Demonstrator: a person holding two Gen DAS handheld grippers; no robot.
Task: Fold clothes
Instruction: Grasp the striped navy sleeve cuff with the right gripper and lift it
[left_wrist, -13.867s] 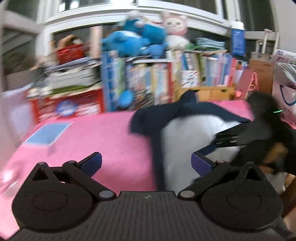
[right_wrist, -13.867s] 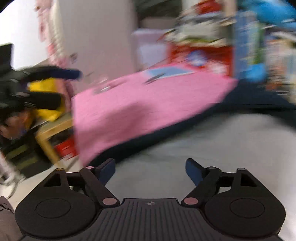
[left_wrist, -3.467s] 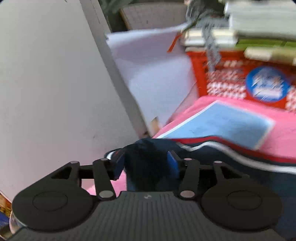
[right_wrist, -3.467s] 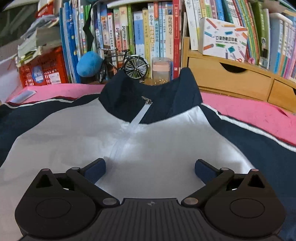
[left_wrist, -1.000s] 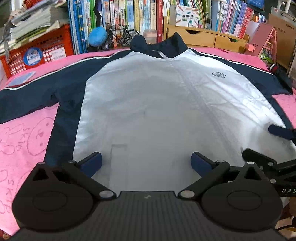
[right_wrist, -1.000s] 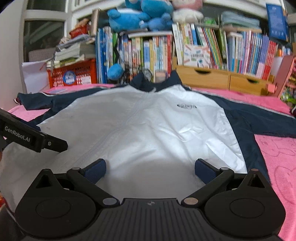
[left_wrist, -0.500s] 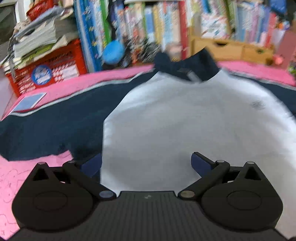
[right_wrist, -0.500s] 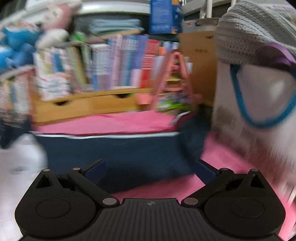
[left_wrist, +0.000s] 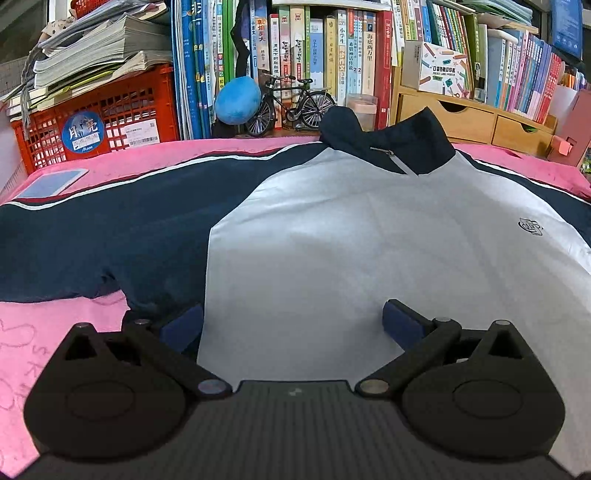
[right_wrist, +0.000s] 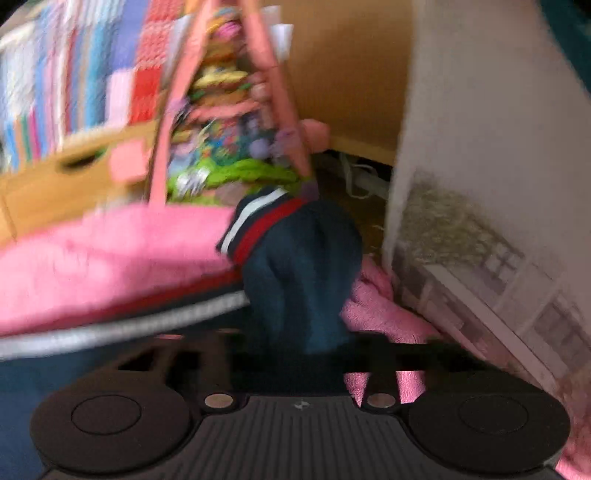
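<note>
Black linkages frame the bottom of the left wrist view, where the left gripper (left_wrist: 291, 325) hangs low over the jacket (left_wrist: 369, 240) with its jaws spread wide and nothing between them. One blue-padded fingertip sits over the seam where the navy side panel meets the white front; the other sits over the white front. The jacket lies flat, front up, on the pink cloth (left_wrist: 48, 328) that covers the table, a small crest on the chest and the navy collar (left_wrist: 399, 144) standing up at the far end. One navy sleeve (left_wrist: 85, 232), edged with white and red stripes, stretches out toward the left of that view. Near its end a light-blue flat pad (left_wrist: 53, 182) rests on the cloth. Beyond the table edge stand a red crate (left_wrist: 99, 118) with papers stacked on it, a blue plush ball (left_wrist: 236, 101), a model bicycle (left_wrist: 291, 103), a row of books (left_wrist: 332, 55) and a wooden drawer unit (left_wrist: 472, 122).

In the blurred right wrist view, the right gripper (right_wrist: 295, 362) has its fingers drawn in close around the navy cuff (right_wrist: 299, 258) of the other sleeve, which hangs bunched at the table's edge with its white and red stripes uppermost. Blur hides whether the pads actually pinch the fabric. Behind the cuff stand a pink frame (right_wrist: 266, 74) and a white panel (right_wrist: 480, 147).
</note>
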